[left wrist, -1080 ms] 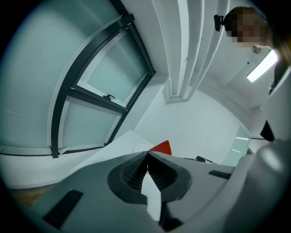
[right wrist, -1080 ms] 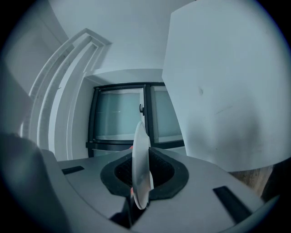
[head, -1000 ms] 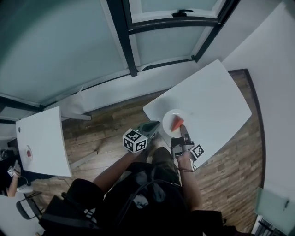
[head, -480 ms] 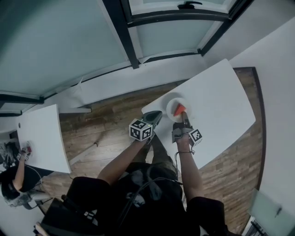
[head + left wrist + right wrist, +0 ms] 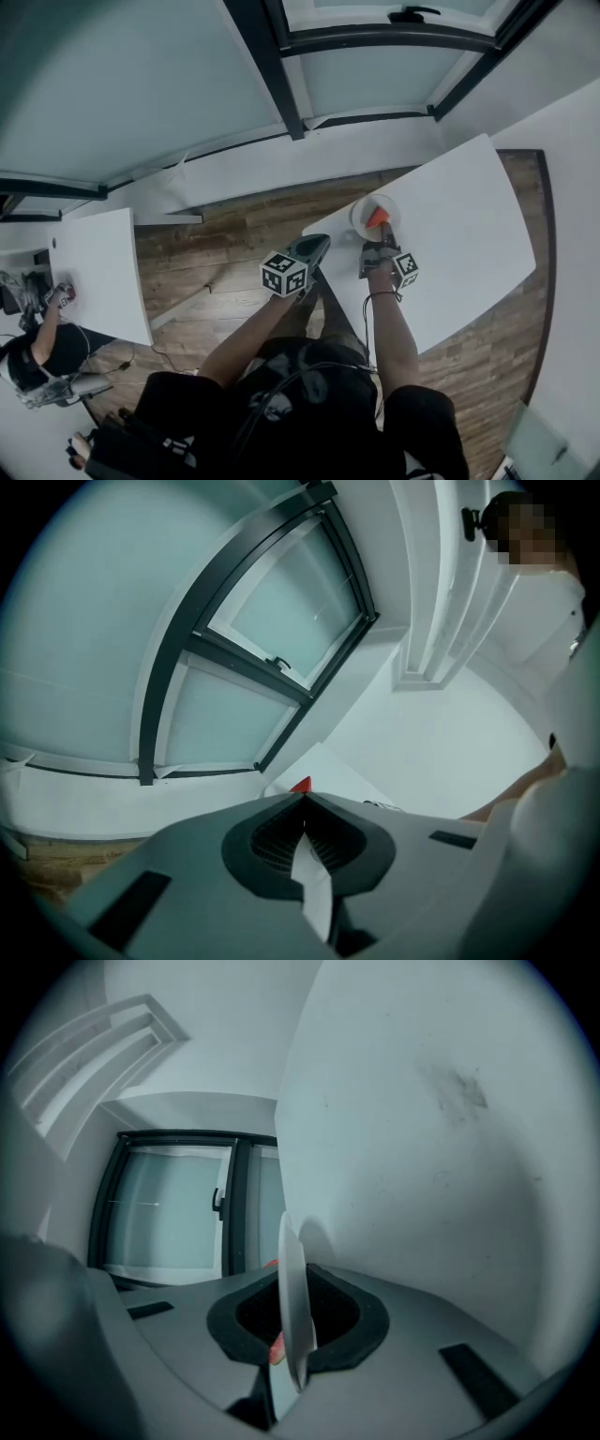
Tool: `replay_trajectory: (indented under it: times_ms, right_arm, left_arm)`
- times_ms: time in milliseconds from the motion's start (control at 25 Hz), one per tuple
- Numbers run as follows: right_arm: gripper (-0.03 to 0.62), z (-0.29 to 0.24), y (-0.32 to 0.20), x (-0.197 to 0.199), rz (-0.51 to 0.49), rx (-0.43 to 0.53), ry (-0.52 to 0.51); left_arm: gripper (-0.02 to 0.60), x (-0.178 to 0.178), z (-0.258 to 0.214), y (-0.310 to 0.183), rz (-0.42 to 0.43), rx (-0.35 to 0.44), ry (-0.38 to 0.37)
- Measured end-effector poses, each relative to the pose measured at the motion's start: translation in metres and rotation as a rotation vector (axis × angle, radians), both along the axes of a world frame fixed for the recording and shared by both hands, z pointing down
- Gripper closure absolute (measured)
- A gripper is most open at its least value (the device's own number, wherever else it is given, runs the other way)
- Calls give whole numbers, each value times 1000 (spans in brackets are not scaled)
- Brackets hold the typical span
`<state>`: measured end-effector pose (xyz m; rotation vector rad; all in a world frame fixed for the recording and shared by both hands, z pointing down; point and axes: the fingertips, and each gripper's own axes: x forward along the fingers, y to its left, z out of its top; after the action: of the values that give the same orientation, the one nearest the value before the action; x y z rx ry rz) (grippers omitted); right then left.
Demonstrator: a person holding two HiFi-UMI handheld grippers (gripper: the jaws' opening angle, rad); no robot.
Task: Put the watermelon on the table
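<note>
Head view: the right gripper [image 5: 382, 244] is clamped on the near rim of a white plate [image 5: 362, 212] above the table [image 5: 459, 234]. The watermelon [image 5: 378, 217] slice lies on it just ahead of the jaws. The left gripper [image 5: 319, 244] hangs alongside.
Left gripper view: jaws pressed together, empty, the watermelon's red tip just past them.
Right gripper view: jaws pinch the plate edge-on, with red watermelon at their left
</note>
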<state>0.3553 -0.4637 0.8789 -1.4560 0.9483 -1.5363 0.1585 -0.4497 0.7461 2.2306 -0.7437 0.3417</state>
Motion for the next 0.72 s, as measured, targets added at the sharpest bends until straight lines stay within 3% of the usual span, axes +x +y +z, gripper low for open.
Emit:
replay_trajectory:
  times_ms: [80,240,320,400,480,600,720]
  right_arm:
    - [559,8,-5,6,-37,-81,51]
    - [524,11,-7,16,-222,-316,284]
    - [474,7,-7,19,-324,-388,395]
    - [380,3,-8,20,-410,-431,488]
    - [347,-4,-5,22,-470,-479,581]
    - [348,-16,6,30,-540,-499,793]
    - [378,-46,17,20,-582,-394,971]
  left_arm:
    - [577,-8,0,-5,-17,1,-1]
    - [577,-15,1,-8,-58,-24,27]
    - [577,-14,-1,-6,-67,-31,43]
    - [577,-9,-6,-2,-52,-27,54]
    - [577,-3,-12,0,-27,-17,58]
    - [578,4,-19,4,1,8,57]
    - [578,9,-27,8,29,39,46]
